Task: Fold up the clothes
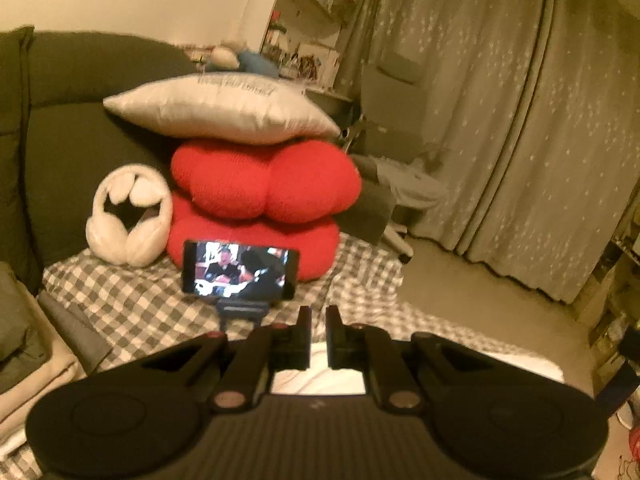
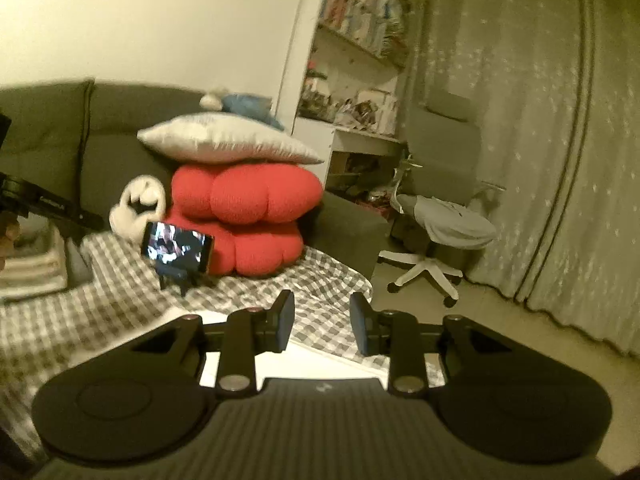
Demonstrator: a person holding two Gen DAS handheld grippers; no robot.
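A white garment [image 1: 316,380] lies on the checked blanket [image 1: 132,300], showing just under and behind my left gripper [image 1: 319,320]. Its fingers stand almost together with only a thin slit, and I see no cloth between the tips. In the right wrist view the same white garment [image 2: 308,364] shows under my right gripper [image 2: 322,312], which is open with nothing between its pads [image 2: 286,320]. My left gripper [image 2: 94,222] reaches in from the left edge, beside a hand [image 2: 10,232].
A phone on a stand [image 1: 240,270] plays video on the blanket. Behind it sit red cushions [image 1: 264,184], a silver pillow [image 1: 216,112] and a white plush [image 1: 128,216] against the dark sofa back. Folded laundry [image 2: 32,268] lies left. An office chair [image 2: 440,216] and curtains stand right.
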